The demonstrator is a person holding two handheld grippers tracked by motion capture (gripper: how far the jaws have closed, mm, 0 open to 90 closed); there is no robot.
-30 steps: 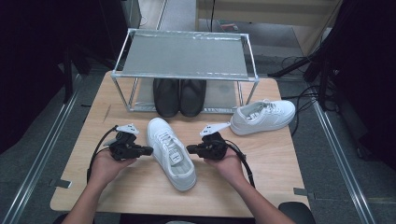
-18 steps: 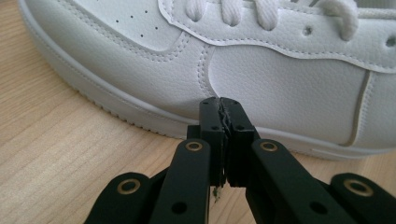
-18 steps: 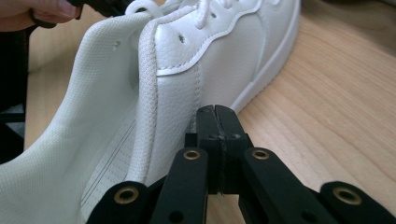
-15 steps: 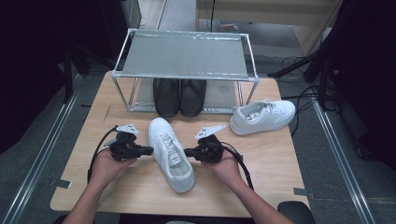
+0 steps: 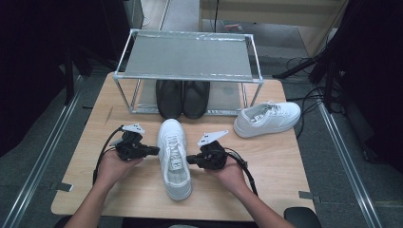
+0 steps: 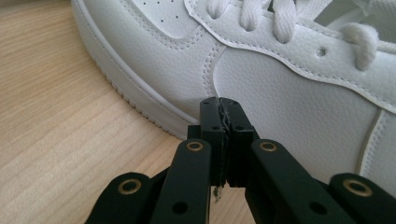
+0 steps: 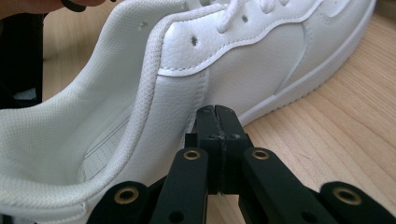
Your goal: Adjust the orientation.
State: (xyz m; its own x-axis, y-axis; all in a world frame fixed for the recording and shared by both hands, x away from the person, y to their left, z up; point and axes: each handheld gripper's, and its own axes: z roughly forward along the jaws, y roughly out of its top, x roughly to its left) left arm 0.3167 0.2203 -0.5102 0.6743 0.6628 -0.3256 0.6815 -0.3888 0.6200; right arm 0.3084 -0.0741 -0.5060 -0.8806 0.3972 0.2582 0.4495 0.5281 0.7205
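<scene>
Item: white sneaker (image 5: 174,156), lying on the tabletop (image 5: 285,161) in front of the metal rack (image 5: 187,57), toe toward the rack, heel toward the person. It sits square to the rack's open lower tier, apparently lined up to be pushed in.

Left gripper (image 5: 151,151): jaws closed flat together with nothing between them, tip set against the sneaker's side wall just above the sole, as the left gripper view shows.

Right gripper (image 5: 190,159): jaws likewise closed on nothing, tip against the opposite side below the collar. Whether either tip actually presses the leather or merely stands just beside it is hard to tell. The closed jaws seem to serve as blunt pushers, bracing the shoe from both flanks so it can be steered without being pinched.

Black shoes (image 5: 183,97): a pair, side by side under the rack, behind the sneaker's toe.

Second white sneaker (image 5: 266,118): right of the rack's front leg, turned sideways, apart from the first.
</scene>
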